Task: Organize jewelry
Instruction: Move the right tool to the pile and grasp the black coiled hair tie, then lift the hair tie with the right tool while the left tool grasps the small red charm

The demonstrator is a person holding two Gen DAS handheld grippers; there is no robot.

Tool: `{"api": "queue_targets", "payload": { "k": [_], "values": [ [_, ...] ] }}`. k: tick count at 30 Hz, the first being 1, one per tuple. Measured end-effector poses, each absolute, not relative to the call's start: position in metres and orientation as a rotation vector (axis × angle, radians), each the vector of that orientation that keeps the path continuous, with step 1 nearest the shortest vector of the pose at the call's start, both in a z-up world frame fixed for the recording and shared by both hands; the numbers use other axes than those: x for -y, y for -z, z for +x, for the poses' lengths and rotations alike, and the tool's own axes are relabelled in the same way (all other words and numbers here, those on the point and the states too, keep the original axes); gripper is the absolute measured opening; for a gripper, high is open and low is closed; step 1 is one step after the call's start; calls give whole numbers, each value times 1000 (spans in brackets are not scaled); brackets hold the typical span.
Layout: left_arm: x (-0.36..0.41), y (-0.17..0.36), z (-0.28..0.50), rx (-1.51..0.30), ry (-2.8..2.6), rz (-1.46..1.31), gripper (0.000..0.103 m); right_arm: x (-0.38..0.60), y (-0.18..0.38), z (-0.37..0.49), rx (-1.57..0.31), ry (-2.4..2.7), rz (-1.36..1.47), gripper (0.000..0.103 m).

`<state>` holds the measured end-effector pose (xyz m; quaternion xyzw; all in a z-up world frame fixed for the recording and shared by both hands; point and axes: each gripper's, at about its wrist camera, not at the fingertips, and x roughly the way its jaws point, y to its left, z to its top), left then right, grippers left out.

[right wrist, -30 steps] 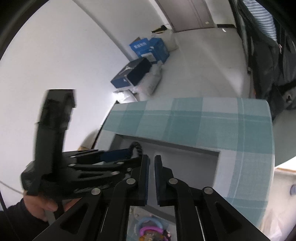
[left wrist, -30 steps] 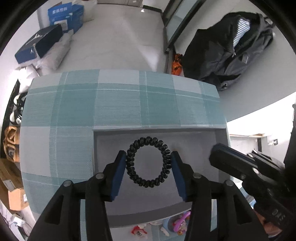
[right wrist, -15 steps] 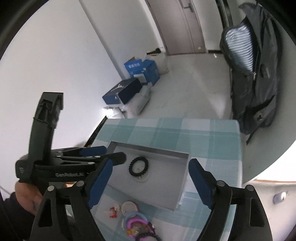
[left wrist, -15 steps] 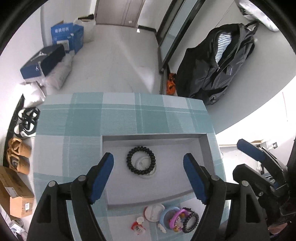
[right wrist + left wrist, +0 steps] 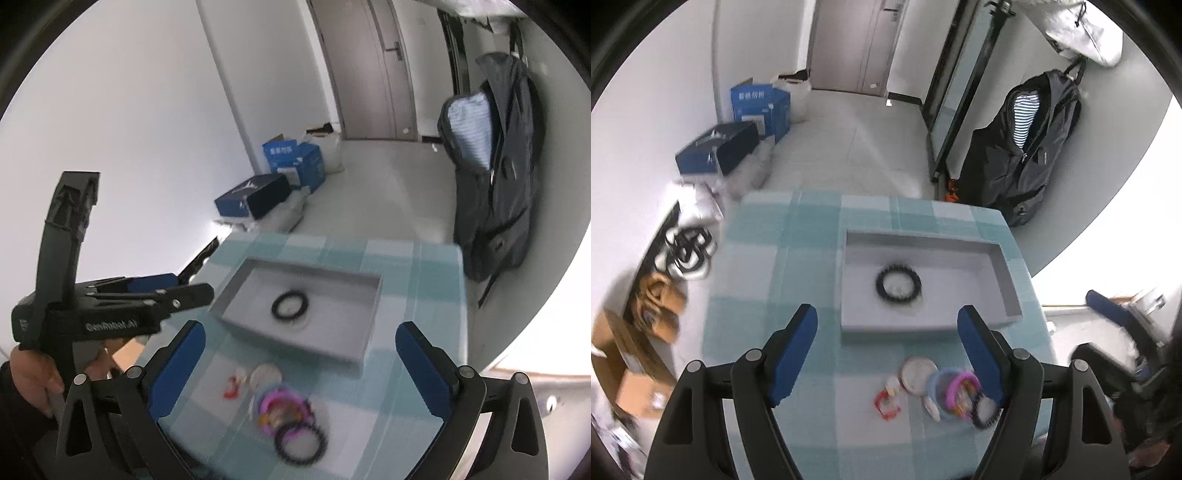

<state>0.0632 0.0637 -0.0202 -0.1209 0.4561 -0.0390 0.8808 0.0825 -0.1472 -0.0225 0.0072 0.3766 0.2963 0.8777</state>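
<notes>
Black coil band lies in the grey tray, sorted. Both my hand-held grippers, left and right, hang spread and empty above the loose pile on the bench, ready to pick.

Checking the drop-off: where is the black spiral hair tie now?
The black spiral hair tie lies inside the grey tray, near its middle, beyond the jewelry pile, in both views.

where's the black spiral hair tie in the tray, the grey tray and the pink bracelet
black spiral hair tie (image 5: 898,284), left wrist view, on its upper coil
grey tray (image 5: 923,242), left wrist view, far wall
pink bracelet (image 5: 955,386), left wrist view, left arc
</notes>
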Motion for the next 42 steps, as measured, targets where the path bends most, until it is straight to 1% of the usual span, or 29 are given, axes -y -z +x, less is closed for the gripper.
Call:
{"api": "queue_targets", "payload": {
  "k": [12,13,15,17,19,23,25,27,29,30,33,35,36,37,42],
  "values": [
    [-72,50,26,-1012,-21,-276,75,150,77,52,-913,-606,-63,102],
    [-71,51,25,-1016,-29,-264,75,150,82,52,-930,-611,-71,97],
    [-71,54,23,-1022,-45,-238,76,149,89,51,-949,-615,-99,92],
    [-74,57,21,-1024,-53,-231,76,146,96,49,-972,-626,-130,91],
    [-77,62,20,-1028,-63,-235,76,142,103,47,-988,-634,-163,86],
    [-80,69,23,-1050,-52,-263,76,136,118,46,-1026,-638,-183,82],
    [-76,68,19,-1044,-48,-250,76,134,124,48,-1045,-641,-189,72],
    [-73,67,17,-1031,-51,-220,76,131,128,48,-1053,-630,-215,72],
    [-71,67,15,-1029,-46,-200,76,128,133,47,-1068,-635,-235,65],
    [-71,67,15,-1030,-44,-198,76,127,134,47,-1071,-633,-247,63],
    [-72,68,16,-1036,-46,-195,76,123,132,44,-1061,-634,-273,49],
    [-74,70,17,-1041,-55,-199,76,125,132,44,-1060,-626,-275,46],
    [-75,70,17,-1045,-54,-206,76,125,132,44,-1062,-625,-272,42],
    [-76,71,17,-1048,-52,-213,76,126,131,44,-1060,-623,-274,40],
    [-80,78,18,-1079,-57,-233,76,128,128,43,-1047,-622,-276,37]
  ]
}}
